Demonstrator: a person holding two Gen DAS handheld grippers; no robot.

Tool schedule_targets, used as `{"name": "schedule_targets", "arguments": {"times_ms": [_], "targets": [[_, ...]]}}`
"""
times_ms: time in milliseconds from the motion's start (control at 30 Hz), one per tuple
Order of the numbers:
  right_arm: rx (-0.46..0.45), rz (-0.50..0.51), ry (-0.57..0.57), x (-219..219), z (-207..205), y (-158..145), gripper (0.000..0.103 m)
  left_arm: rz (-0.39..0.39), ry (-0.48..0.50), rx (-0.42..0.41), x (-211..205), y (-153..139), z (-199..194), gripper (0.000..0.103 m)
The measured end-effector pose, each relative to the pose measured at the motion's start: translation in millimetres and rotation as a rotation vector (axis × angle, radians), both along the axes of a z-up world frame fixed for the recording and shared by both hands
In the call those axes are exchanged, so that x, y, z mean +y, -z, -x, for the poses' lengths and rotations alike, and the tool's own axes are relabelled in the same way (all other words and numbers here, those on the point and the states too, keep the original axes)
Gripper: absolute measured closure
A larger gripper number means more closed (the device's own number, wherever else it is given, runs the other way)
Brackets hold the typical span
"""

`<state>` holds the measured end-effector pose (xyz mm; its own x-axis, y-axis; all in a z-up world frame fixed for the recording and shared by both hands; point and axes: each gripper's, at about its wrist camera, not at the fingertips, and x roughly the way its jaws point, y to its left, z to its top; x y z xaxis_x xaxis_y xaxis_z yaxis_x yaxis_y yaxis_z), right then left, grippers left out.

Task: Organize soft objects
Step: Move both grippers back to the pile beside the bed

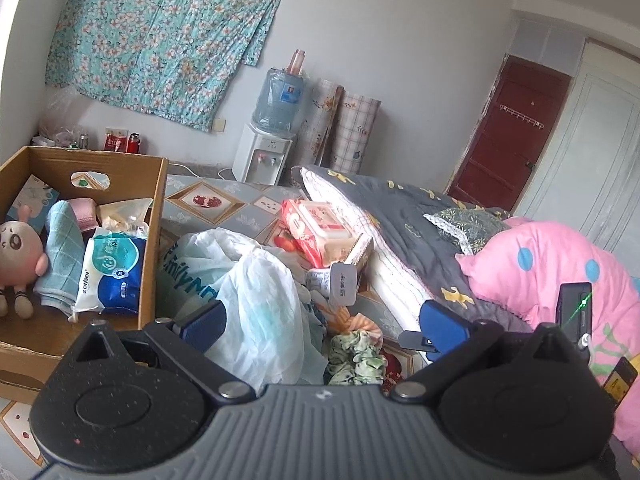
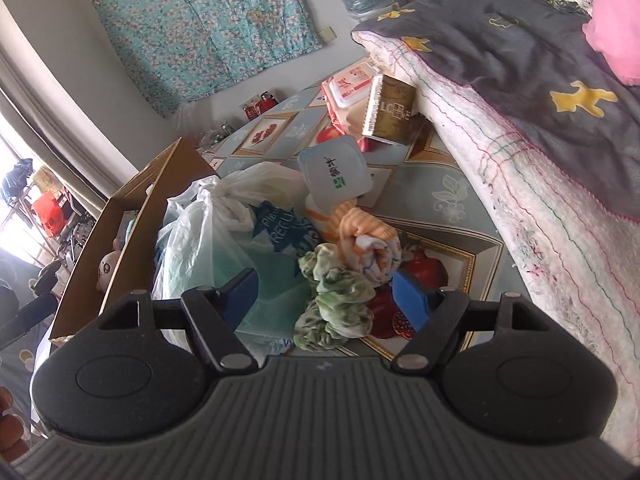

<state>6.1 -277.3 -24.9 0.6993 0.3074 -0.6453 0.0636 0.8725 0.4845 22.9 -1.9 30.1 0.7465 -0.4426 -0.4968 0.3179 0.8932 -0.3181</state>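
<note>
A cardboard box point(image 1: 154, 216) at the left holds a pink plush toy point(image 1: 20, 248), a blue towel point(image 1: 60, 252) and a tissue pack point(image 1: 114, 268). Beside it lie white plastic bags point(image 1: 248, 292) and a green-white crumpled cloth point(image 1: 356, 356). My left gripper point(image 1: 320, 326) is open wide above the bags and this cloth. In the right wrist view the green-white cloth point(image 2: 336, 300) lies between the fingers of my right gripper point(image 2: 326, 296), which is open, its pads clear of the cloth. An orange striped cloth point(image 2: 368, 240) sits just behind it, with the bags point(image 2: 216, 216) and the box point(image 2: 136, 216) to the left.
A red wet-wipes pack point(image 1: 320, 228), a gold carton point(image 2: 392, 112) and a white lidded pack point(image 2: 334, 172) lie further back on the patterned sheet point(image 2: 448, 196). A folded grey quilt point(image 1: 400, 208) and a pink pillow point(image 1: 540, 264) rise at the right. A water dispenser point(image 1: 264, 160) stands at the wall.
</note>
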Motion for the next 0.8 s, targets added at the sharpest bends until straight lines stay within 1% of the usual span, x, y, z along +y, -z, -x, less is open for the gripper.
{"name": "schedule_targets", "arguments": {"times_ms": [267,433,500,633,800], "targets": [[0.009,0.003,0.009,-12,-4,5,0.028,-0.012,0.034,0.011,-22,13,-10,0.000],[0.013,0.004,0.014,-19,-7,8,0.028,-0.049,0.045,0.009,-36,23,-16,0.000],[0.018,0.006,0.015,-21,-9,10,0.028,-0.071,0.051,0.008,-43,29,-18,0.000],[0.024,0.021,0.010,-24,-12,12,0.028,-0.145,0.066,-0.007,-56,41,-20,0.000],[0.020,0.045,-0.018,-28,-23,9,0.028,-0.246,0.106,-0.052,-76,57,-26,0.000]]}}
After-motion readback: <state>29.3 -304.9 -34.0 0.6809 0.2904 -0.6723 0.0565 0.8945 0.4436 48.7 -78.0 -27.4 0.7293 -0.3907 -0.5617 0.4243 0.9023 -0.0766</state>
